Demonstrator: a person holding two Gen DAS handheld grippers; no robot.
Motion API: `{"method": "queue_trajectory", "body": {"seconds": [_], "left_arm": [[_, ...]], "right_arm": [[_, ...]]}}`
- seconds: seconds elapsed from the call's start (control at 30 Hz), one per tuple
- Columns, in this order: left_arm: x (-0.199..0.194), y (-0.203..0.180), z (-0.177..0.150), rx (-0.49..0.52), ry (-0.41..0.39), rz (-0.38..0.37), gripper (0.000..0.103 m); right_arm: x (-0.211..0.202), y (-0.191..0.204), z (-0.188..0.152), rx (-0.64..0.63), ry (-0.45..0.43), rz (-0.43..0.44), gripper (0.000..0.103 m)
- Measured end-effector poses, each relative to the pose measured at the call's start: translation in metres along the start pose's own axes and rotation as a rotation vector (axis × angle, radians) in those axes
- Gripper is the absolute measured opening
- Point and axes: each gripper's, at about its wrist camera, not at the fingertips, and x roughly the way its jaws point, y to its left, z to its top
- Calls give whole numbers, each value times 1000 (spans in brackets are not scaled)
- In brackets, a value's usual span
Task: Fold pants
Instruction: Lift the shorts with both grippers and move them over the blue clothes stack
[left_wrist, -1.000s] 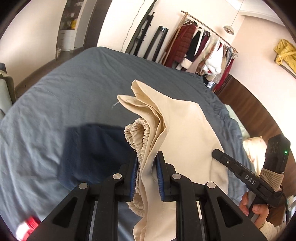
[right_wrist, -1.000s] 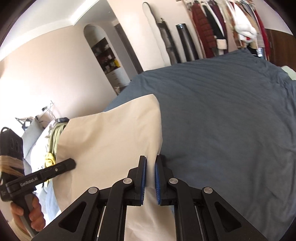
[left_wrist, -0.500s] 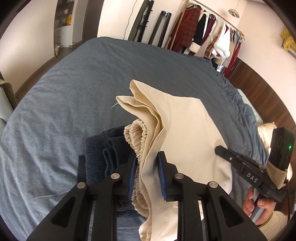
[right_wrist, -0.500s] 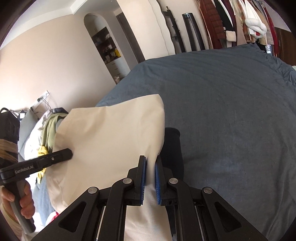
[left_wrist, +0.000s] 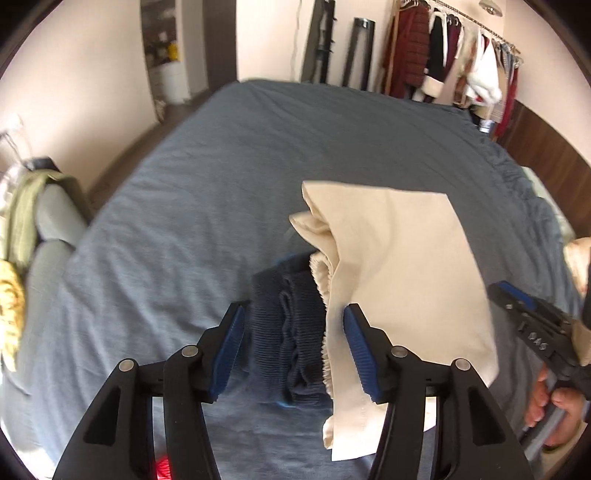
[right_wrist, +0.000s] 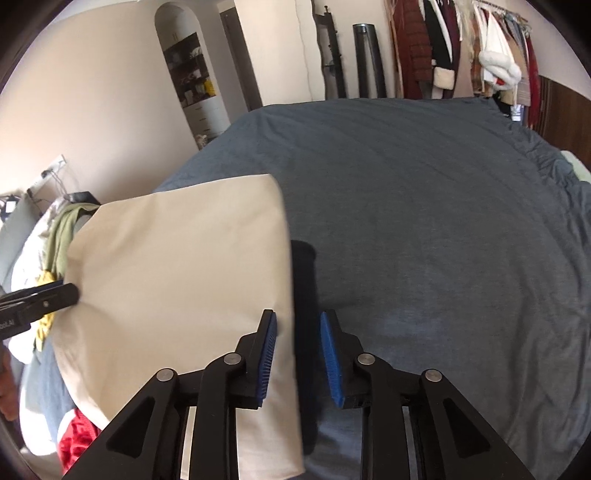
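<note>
Here both tongs stand apart, their blue pads gripping nothing. The left tongs straddle a folded dark blue garment and the gathered waistband edge of the cream pants, which lie folded in a flat rectangle on the blue bed, reaching ahead and to the right of these tongs. The right pad touches or nearly touches the cream cloth; the left pad sits apart from the dark garment. The right tongs frame the right edge of the pants, with a strip of dark cloth between the pads. Each tool shows at the far side of the other's view. A clothes rack stands beyond the bed.
</note>
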Motion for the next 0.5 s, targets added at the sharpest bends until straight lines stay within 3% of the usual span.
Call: {"method": "queue_trajectory", "body": {"seconds": [0.1, 0.3, 0.37, 0.5], "left_arm": [[-15, -4, 5, 4, -53, 49, 58], [-12, -26, 35, 41, -135, -49, 59], [5, -29, 45, 26, -122, -77, 59], [42, -22, 55, -18, -46, -41, 59]], "right_arm": [[-8, -6, 3, 29, -5, 10, 26], [-17, -9, 5, 52, -10, 62, 26], [-17, -8, 4, 60, -13, 73, 26], [-11, -9, 6, 83, -4, 76, 26]]}}
